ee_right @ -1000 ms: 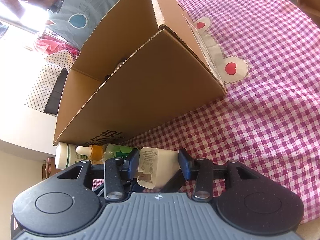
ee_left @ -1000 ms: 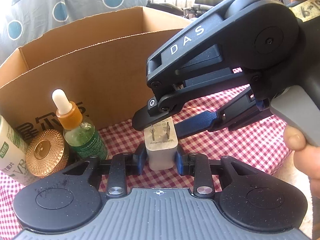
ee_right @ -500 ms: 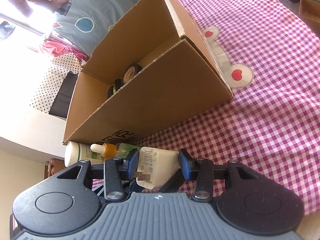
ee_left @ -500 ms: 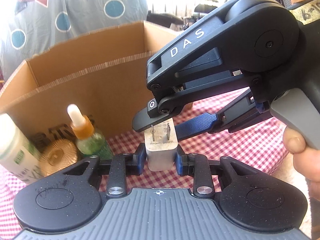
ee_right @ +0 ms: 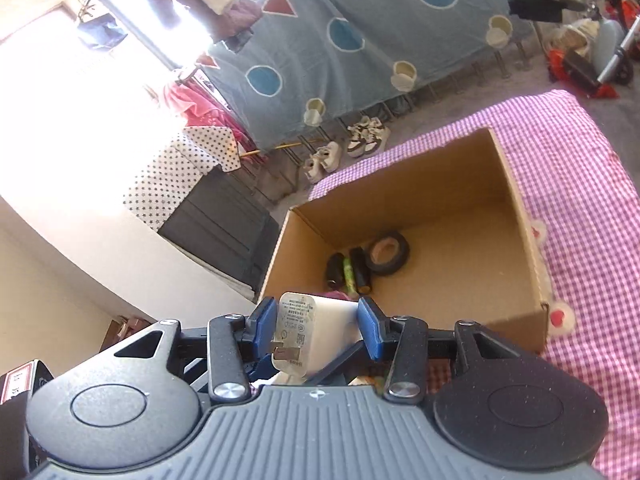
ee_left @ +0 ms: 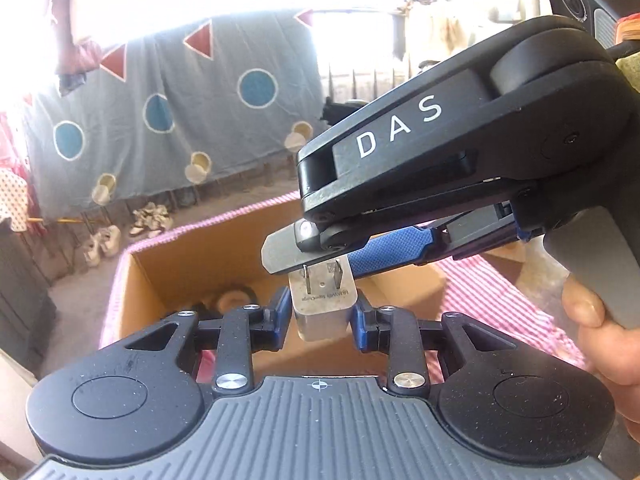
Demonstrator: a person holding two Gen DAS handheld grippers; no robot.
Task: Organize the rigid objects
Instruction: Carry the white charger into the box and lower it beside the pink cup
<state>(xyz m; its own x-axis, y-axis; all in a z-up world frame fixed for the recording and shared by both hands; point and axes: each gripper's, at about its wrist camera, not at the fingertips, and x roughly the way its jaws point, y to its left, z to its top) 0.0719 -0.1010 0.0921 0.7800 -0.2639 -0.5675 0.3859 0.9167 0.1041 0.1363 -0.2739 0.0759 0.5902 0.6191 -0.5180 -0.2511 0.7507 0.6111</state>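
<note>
A white wall charger (ee_left: 322, 304) with two metal prongs is held by both grippers at once, above the near edge of an open cardboard box (ee_right: 516, 208). My left gripper (ee_left: 320, 314) is shut on its sides. My right gripper (ee_right: 318, 330) is shut on the charger (ee_right: 308, 332) too; its black body and blue fingers (ee_left: 394, 244) cross the left wrist view from the right. Inside the box (ee_left: 208, 256) lie a black tape roll (ee_right: 388, 252) and dark cylindrical items (ee_right: 350, 272).
The box stands on a pink checked cloth (ee_right: 580, 168). Beyond the table edge are the floor, shoes (ee_right: 348, 148), a dark cabinet (ee_right: 224, 228) and a blue patterned cover (ee_right: 360, 32). A hand (ee_left: 600, 332) holds the right gripper's handle.
Both grippers rose together with the charger from the cloth in front of the box to above its near rim. The bottles and gold lid beside the box dropped out of view.
</note>
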